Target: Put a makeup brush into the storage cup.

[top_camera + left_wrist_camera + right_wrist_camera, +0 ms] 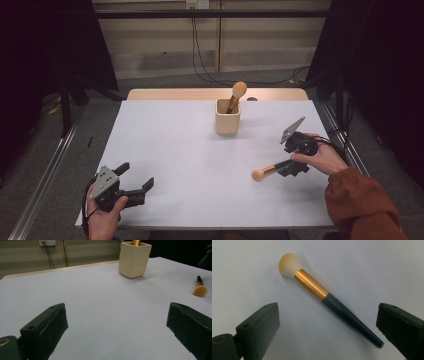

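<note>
The makeup brush (322, 293) lies flat on your worktop (190, 165), at about 4 o'clock from the cream holder (227, 121), bristles pointing to 8 o'clock. Your right hand-held gripper (291, 165) hangs over its dark handle, jaws spread wide, not touching it. Your left hand-held gripper (136, 178) sits near the 7 o'clock corner, jaws apart. A second brush (236, 94) stands in the holder.

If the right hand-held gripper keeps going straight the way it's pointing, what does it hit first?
Probably the makeup brush lying on the white table: it sits between the right hand-held gripper's open jaws, just ahead. Depth is uncertain.
</note>
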`<state>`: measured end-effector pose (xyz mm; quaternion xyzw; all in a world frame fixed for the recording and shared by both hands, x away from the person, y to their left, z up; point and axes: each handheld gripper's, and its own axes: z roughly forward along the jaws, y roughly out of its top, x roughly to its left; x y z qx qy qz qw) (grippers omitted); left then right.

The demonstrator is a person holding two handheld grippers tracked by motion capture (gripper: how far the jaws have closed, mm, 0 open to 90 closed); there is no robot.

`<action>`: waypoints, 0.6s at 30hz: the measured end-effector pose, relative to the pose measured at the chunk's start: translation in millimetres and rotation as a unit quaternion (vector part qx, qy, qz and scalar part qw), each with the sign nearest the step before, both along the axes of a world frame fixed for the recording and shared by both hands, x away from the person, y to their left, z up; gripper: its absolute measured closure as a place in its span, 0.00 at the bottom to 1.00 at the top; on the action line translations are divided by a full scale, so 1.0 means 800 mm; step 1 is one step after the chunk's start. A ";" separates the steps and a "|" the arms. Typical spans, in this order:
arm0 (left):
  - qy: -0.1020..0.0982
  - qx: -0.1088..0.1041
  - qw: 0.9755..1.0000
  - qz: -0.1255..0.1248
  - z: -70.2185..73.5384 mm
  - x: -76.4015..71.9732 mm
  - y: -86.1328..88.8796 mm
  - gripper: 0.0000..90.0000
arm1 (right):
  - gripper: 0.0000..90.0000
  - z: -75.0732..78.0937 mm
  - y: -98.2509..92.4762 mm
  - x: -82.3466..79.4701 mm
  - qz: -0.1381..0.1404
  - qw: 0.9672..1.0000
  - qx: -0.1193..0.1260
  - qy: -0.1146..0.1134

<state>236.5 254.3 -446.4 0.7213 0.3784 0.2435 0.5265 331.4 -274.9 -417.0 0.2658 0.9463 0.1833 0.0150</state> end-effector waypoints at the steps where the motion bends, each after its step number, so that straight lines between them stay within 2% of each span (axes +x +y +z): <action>1: 0.000 0.000 1.000 0.000 0.000 0.000 0.000 0.04 | 0.05 -0.002 0.002 0.000 0.007 1.000 -0.004 0.003; 7: 0.000 0.001 1.000 0.002 0.000 0.000 0.001 0.04 | 0.05 -0.015 0.015 0.005 0.030 0.999 -0.020 0.013; 12: -0.001 0.001 1.000 0.001 0.000 0.000 0.001 0.04 | 0.06 -0.024 0.028 0.008 0.048 0.998 -0.031 0.011; 17: -0.002 0.002 1.000 0.001 0.000 0.000 0.001 0.04 | 0.09 -0.032 0.034 0.011 0.053 0.998 -0.043 0.012; 18: -0.003 0.002 1.000 0.002 0.000 0.000 0.001 0.04 | 0.14 -0.033 0.034 0.013 0.058 0.997 -0.047 0.013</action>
